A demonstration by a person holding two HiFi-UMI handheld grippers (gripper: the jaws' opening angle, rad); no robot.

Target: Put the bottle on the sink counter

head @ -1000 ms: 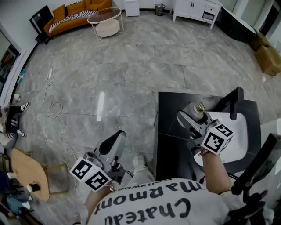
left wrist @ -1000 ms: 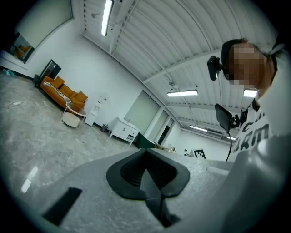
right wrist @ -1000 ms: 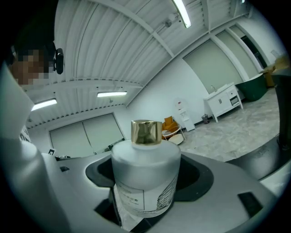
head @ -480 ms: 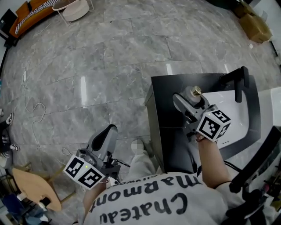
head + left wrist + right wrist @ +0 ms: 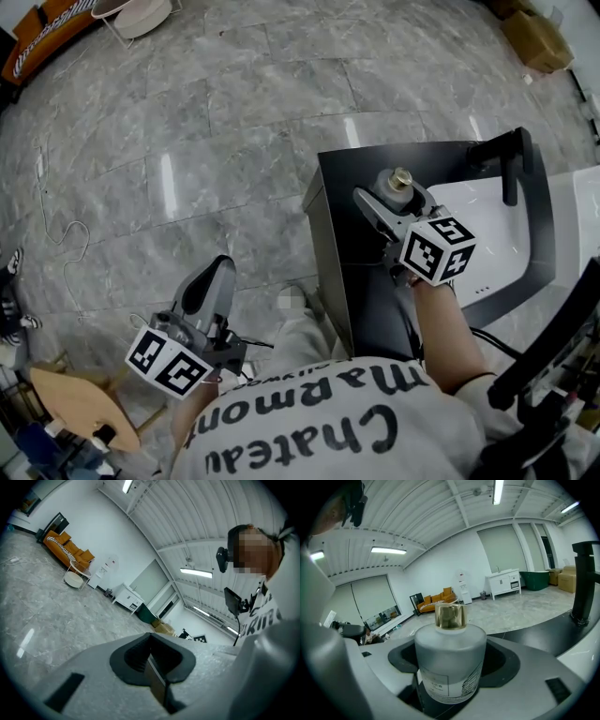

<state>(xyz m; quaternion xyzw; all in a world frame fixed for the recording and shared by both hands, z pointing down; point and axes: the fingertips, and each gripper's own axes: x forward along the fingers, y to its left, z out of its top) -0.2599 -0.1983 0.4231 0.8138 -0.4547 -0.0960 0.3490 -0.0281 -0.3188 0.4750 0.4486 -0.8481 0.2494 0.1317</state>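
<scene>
- Right gripper (image 5: 392, 201), in my right hand, has its jaws closed against both sides of the bottle (image 5: 450, 660) and holds it upright over the sink counter. My left gripper (image 5: 214, 289) hangs low over the grey floor (image 5: 187, 141), well apart from the counter, its jaws pressed together on nothing.
- Sink counter (image 5: 342, 173): a black top with a white basin (image 5: 487, 234) set in to my right and a black faucet (image 5: 507, 159) at the far side.
- Bottle: squat and frosted, with a paper label and a gold cap (image 5: 450, 616), near the counter's left part. No view shows its base, so I cannot tell whether it touches the top.
- To do this step well, I judge I should lower it straight down and keep it upright. It should land on bare black top, away from the counter edge and the basin rim, and the jaws should part only once it rests.
- Only the head view shows the bottle's place on the counter. Only the right gripper view shows the label and the grip. Only the left gripper view shows those jaws meeting.
</scene>
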